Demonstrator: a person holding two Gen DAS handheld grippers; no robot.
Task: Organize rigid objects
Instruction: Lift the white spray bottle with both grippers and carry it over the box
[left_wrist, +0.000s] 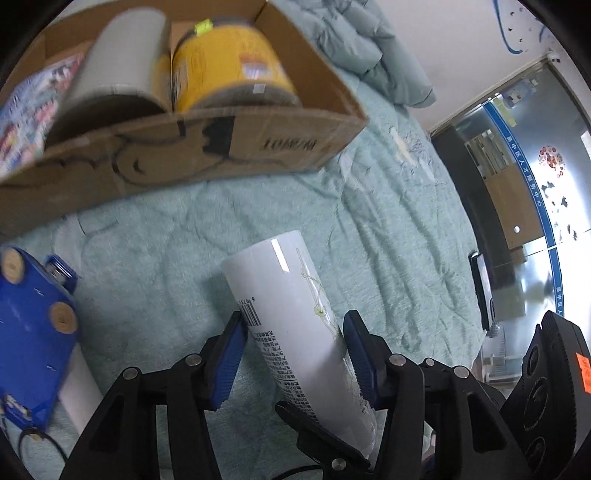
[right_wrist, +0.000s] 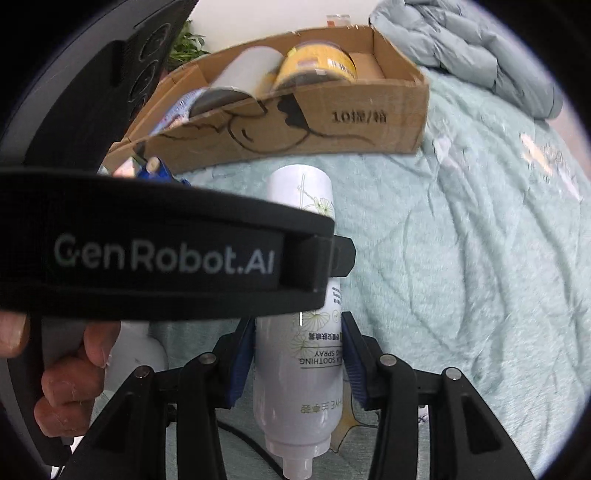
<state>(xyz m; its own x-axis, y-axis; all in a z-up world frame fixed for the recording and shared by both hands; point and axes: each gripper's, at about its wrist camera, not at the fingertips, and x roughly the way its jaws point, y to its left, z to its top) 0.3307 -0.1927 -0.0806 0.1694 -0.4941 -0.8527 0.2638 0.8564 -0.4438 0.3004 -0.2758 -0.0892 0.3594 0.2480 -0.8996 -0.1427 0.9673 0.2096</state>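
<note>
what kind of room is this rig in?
Probably a bedroom, or a staged one: the work surface is a bed with a teal quilted bedspread, and a bunched duvet lies behind the cardboard box. The glass door with signage hints at an office building.

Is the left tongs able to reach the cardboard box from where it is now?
Probably yes. The cardboard box stands open just ahead of the left tongs, with only bare blanket between. But they already grip a white tube, so they could only drop it in.

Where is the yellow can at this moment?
The yellow can lies inside the cardboard box on the bed, beside a grey cylinder, toward the box's right end in both wrist views.
</note>
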